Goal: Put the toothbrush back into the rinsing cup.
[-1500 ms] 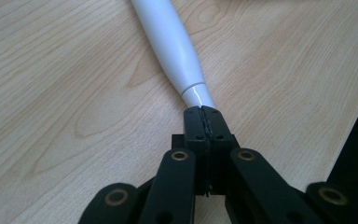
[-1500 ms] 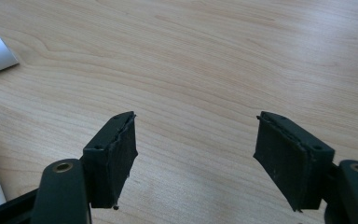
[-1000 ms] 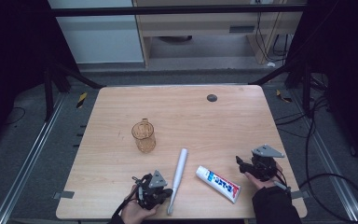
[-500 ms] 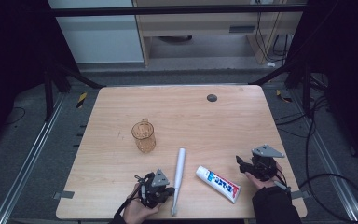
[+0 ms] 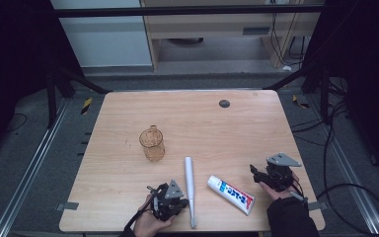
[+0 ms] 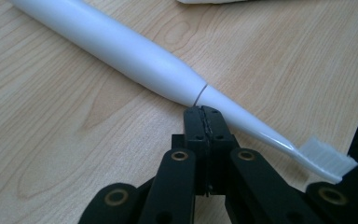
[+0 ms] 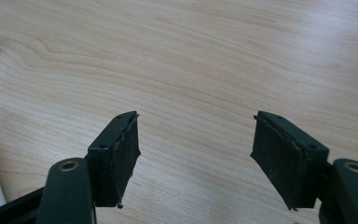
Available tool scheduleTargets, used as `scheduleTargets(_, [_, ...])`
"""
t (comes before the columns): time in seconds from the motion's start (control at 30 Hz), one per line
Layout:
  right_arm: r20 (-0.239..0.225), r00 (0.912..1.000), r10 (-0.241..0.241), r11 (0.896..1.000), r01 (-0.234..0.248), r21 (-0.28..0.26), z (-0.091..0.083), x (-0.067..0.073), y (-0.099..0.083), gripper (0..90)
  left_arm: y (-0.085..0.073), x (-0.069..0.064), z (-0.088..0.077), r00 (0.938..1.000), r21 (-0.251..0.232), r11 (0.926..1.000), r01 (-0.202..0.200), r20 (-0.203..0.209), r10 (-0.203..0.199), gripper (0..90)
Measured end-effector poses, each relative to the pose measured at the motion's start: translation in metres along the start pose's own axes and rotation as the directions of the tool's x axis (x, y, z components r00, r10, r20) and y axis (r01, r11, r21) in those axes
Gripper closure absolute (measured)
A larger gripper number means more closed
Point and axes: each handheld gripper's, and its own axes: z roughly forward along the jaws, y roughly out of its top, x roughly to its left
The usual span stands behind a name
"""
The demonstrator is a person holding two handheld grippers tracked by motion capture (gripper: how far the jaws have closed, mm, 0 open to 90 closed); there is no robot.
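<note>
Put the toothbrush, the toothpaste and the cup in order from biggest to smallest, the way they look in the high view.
1. toothbrush: the longest thing on the table.
2. toothpaste: shorter, but wider.
3. cup: looks smallest, though it stands farther from the camera than the toothpaste, so those two are too close to call.

Three things on the counter (image 5: 128, 128)
One electric toothbrush (image 5: 190, 185), one toothpaste tube (image 5: 231, 194), one amber glass mug (image 5: 152, 143); two grippers, left (image 5: 180, 201) and right (image 5: 254, 171).

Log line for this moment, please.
left gripper: shut, empty, tips at toothbrush | right gripper: open, empty | toothpaste, cup: untouched
</note>
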Motion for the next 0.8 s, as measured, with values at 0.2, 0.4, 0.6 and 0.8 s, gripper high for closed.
scheduleTargets(0.2, [-0.003,1.0000,-0.001,1.000,0.001,-0.001,0.000,0.000,0.000,31.5,0.001,0.001,0.001,0.9999,-0.003,1.0000,0.009,-0.005,-0.009,89.7])
scheduleTargets(0.4, [-0.007,1.0000,0.004,1.000,-0.004,0.000,0.000,0.001,0.001,31.6,0.006,-0.002,0.007,1.0000,-0.001,1.0000,-0.008,-0.003,0.008,89.7])
scheduleTargets(0.6, [-0.003,1.0000,0.001,1.000,-0.001,0.000,0.000,0.000,0.000,31.7,0.007,0.002,0.003,0.9999,-0.024,0.9996,0.013,-0.003,-0.013,89.7])
scheduleTargets(0.8, [0.000,1.0000,0.004,1.000,-0.004,0.003,0.001,0.000,0.000,32.2,0.018,0.023,-0.016,0.9989,-0.084,0.9958,0.036,-0.025,-0.039,89.7])
